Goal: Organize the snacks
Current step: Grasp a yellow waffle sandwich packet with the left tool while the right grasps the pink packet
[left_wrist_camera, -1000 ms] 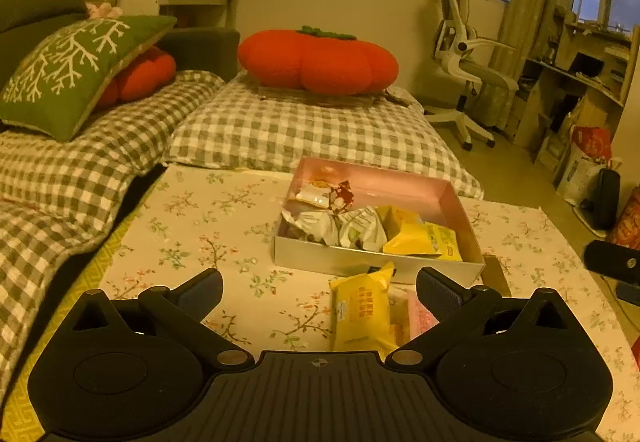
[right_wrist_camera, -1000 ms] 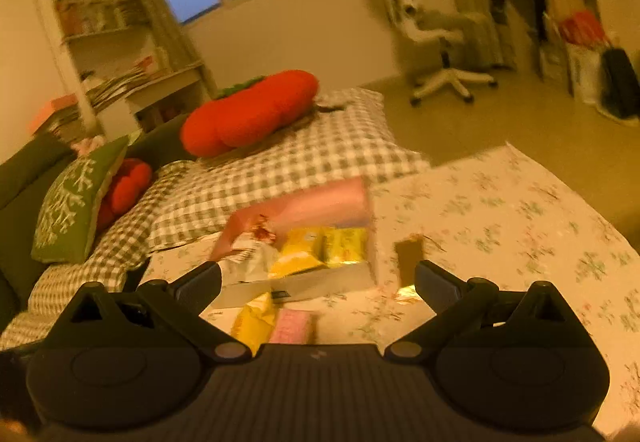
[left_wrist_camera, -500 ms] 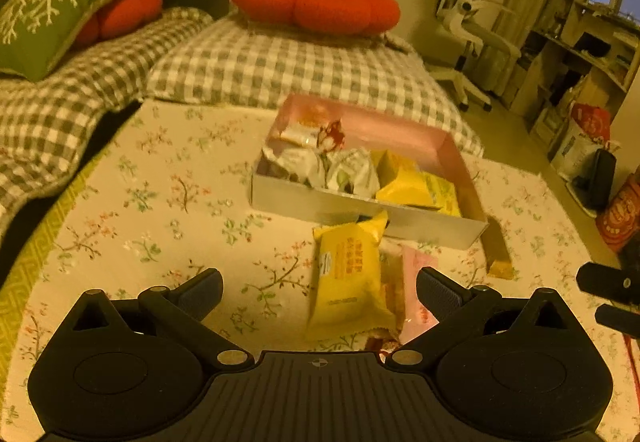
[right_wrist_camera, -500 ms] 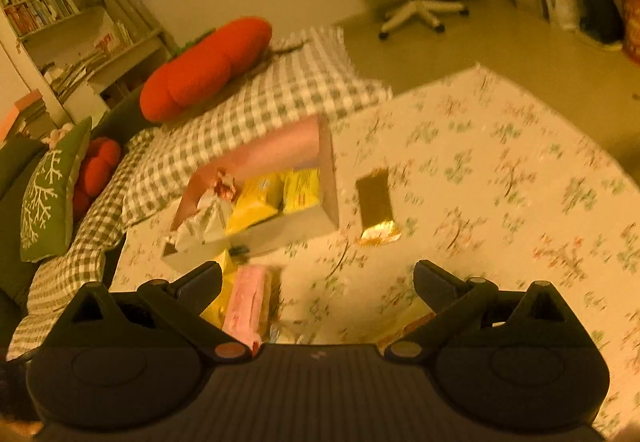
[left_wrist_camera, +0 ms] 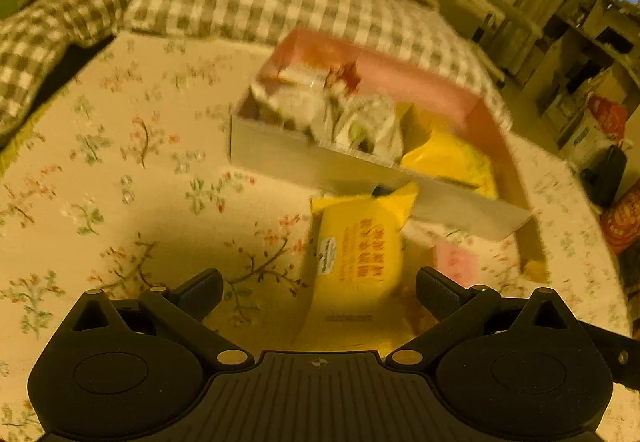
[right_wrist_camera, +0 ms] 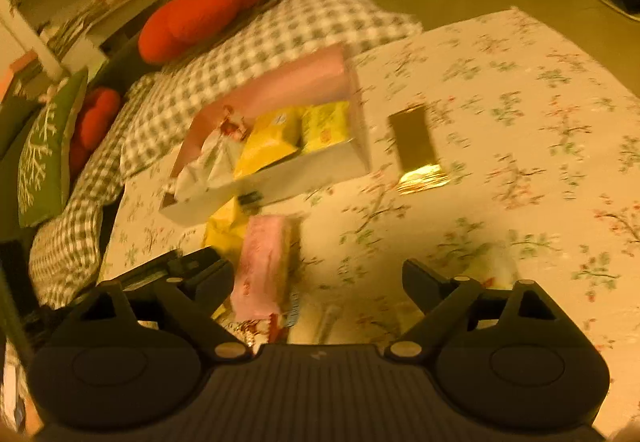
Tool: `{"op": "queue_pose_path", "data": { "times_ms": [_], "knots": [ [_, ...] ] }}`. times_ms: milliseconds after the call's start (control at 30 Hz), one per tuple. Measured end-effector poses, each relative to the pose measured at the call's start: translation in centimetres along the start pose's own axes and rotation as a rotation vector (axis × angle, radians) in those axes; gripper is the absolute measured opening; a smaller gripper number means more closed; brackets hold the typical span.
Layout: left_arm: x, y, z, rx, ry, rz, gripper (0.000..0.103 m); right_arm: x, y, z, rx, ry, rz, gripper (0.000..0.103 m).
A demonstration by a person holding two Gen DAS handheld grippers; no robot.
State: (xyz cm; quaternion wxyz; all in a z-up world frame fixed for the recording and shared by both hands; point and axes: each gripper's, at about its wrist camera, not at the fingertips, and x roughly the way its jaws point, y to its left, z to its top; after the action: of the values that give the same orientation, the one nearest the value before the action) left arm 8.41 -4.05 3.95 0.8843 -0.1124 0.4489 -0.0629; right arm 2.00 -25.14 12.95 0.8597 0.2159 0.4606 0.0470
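Both grippers have dropped in close over the last second, and the loose snacks that sat far ahead are now right at the jaws. So this looks like the final approach before a pick, I'd guess.

Left gripper (left_wrist_camera: pixel 319 284): jaws wide, nothing held. The yellow snack pack (left_wrist_camera: pixel 357 262) lies flat between the two fingers, nearer the right one, its far end just short of the box wall. A pink packet (left_wrist_camera: pixel 456 262) sits just past the right finger.

Right gripper (right_wrist_camera: pixel 318 276): also wide and empty. That pink packet (right_wrist_camera: pixel 264 262) is just inside its left finger, so it's probably the target here. A blurry pale wrapper (right_wrist_camera: pixel 494 266) sits by the right finger.

Further ahead of both, the pink-lined box (left_wrist_camera: pixel 420 86) already holds white-wrapped and yellow snacks. A gold wrapper (right_wrist_camera: pixel 416 148) lies on the floral tablecloth (right_wrist_camera: pixel 520 90) beside the box, beyond the right gripper's jaws.

Everything's motion-blurred, so contact is hard to call; neither gripper seems to be touching its pack yet.
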Motion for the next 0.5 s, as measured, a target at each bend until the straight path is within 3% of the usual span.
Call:
{"op": "queue_pose_path", "data": {
  "times_ms": [100,133,167,233,500],
  "knots": [
    [0.6,0.2,-0.2,-0.005,0.013,-0.012,0.089,1.0,0.6,0.1,-0.019,0.016,-0.012,0.086],
    [0.5,0.1,-0.2,0.009,0.005,-0.016,0.08,1.3,0.7,0.2,-0.019,0.021,-0.012,0.085],
    [0.4,0.2,-0.1,0.015,0.007,-0.018,0.057,1.6,0.8,0.2,-0.019,0.026,-0.012,0.085],
    [0.3,0.5,-0.1,-0.001,0.013,-0.007,0.043,2.2,1.0,0.4,-0.023,0.036,-0.012,0.083],
    [-0.5,1.9,0.0,-0.077,0.031,-0.008,0.039,3.8,3.0,0.7,-0.102,0.038,0.002,0.073]
  ]
}}
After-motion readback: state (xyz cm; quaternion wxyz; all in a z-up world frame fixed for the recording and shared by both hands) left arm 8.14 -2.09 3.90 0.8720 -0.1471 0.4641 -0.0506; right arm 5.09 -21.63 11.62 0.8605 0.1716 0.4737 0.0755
